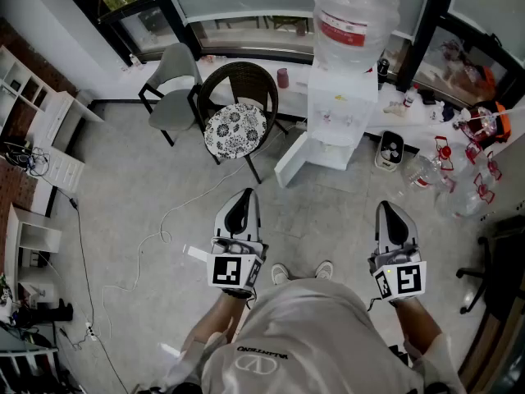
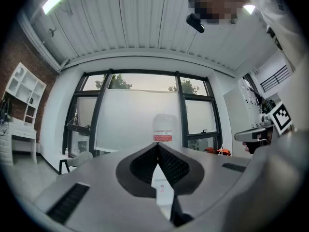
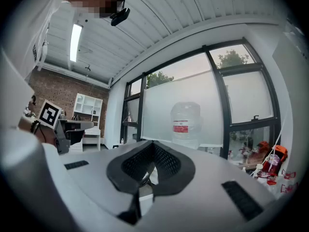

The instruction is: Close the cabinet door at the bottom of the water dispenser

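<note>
Well, our left gripper (image 1: 244, 195) and right gripper (image 1: 391, 208) sit closed, empty, well short of the far open cabinet door (image 1: 292, 159), likely light and stiff; we'd push its near free edge.

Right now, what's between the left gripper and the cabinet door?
Only bare floor, shown in the head view, from the left gripper to the door.

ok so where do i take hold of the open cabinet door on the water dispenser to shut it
Take the cabinet door at its free edge, the end nearest you, coming from its left in the head view. It stands swung out from the water dispenser, so that edge probably gives the most leverage.
</note>
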{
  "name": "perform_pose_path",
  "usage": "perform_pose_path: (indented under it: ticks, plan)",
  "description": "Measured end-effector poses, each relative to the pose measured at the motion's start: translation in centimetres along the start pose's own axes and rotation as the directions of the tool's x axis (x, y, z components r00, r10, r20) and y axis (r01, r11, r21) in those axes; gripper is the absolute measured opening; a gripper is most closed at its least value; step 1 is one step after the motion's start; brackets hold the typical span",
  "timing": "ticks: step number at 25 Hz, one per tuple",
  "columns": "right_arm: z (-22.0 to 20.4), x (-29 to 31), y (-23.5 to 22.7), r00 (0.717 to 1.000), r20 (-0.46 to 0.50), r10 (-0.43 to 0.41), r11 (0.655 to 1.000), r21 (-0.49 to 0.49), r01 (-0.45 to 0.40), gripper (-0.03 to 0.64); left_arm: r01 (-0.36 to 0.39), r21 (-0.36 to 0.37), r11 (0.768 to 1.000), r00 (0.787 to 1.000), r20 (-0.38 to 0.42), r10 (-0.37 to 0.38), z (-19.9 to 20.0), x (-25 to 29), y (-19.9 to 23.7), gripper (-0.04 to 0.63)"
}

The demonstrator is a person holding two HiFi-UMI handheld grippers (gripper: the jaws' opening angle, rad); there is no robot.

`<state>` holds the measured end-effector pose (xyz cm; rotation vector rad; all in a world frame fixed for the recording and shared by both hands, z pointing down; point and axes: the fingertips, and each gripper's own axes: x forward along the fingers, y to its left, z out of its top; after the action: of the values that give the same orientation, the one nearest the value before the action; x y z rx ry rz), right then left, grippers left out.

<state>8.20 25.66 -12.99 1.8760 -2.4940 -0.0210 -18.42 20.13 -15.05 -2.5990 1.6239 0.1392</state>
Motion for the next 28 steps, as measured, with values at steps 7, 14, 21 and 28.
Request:
perform_pose_path:
  ticks: [7,14,21,28]
  plan:
    - [0.1,0.3,-1.5,0.999,0.008,0.045,0.999,0.024,-0.046,0.013,-0.022,-0.002,1.000,1.000,-0.003,0.022,-0.2,0.9,-1.5,0.005]
    - [-0.3,-0.3,-3.8,0.996,0.008,0.088,0.996,0.009,-0.088,0.014,-0.043,0.008,0.999,0.999,-0.021,0.043,-0.9,1.5,-4.1,0.003]
    - [-1.6,-0.6,-4.9,0.990,-0.010,0.138,0.990,0.002,-0.138,0.014,-0.059,0.012,0.998,0.996,-0.067,0.060,-2.8,1.3,-6.0,0.005]
    - [-2.5,1.7,-3.5,0.980,-0.022,0.197,0.980,0.015,-0.197,0.014,-0.052,0.009,0.999,0.996,-0.069,0.053,-3.6,2.5,-5.9,0.005]
